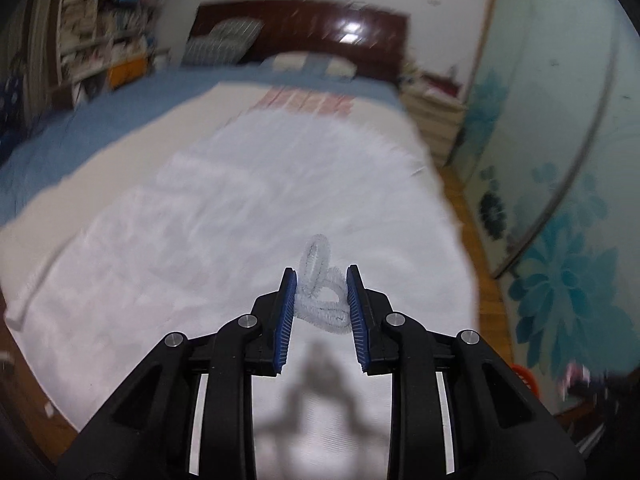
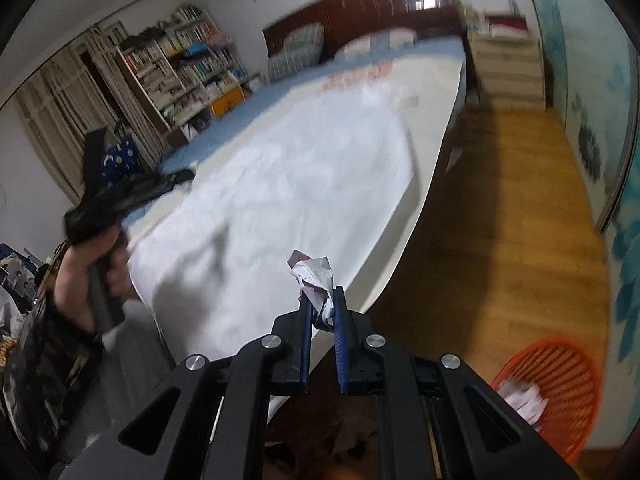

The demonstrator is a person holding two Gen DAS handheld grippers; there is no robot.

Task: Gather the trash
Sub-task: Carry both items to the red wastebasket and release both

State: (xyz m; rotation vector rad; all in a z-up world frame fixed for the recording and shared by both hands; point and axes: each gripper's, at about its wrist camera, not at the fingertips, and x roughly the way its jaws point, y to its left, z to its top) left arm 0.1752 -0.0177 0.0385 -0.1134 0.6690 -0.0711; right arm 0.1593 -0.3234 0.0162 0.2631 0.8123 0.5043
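My left gripper (image 1: 322,280) is shut on a coiled white fuzzy pipe cleaner (image 1: 320,296), held above the white sheet (image 1: 240,208) of the bed. My right gripper (image 2: 323,300) is shut on a crumpled paper scrap (image 2: 312,276), white with reddish print, near the bed's corner over the floor edge. An orange plastic basket (image 2: 560,368) with white crumpled paper inside stands on the wooden floor at lower right of the right wrist view; a sliver of that basket (image 1: 524,376) also shows in the left wrist view. The left gripper's body (image 2: 120,196) and the hand holding it appear at left.
The bed has a blue cover (image 1: 80,136), pillows and a dark red headboard (image 1: 304,20). A bookshelf (image 2: 180,68) stands beyond it. A wooden floor strip (image 2: 500,200) runs between the bed and a teal floral wardrobe door (image 1: 560,200). A pale drawer unit (image 2: 508,68) stands beside the headboard.
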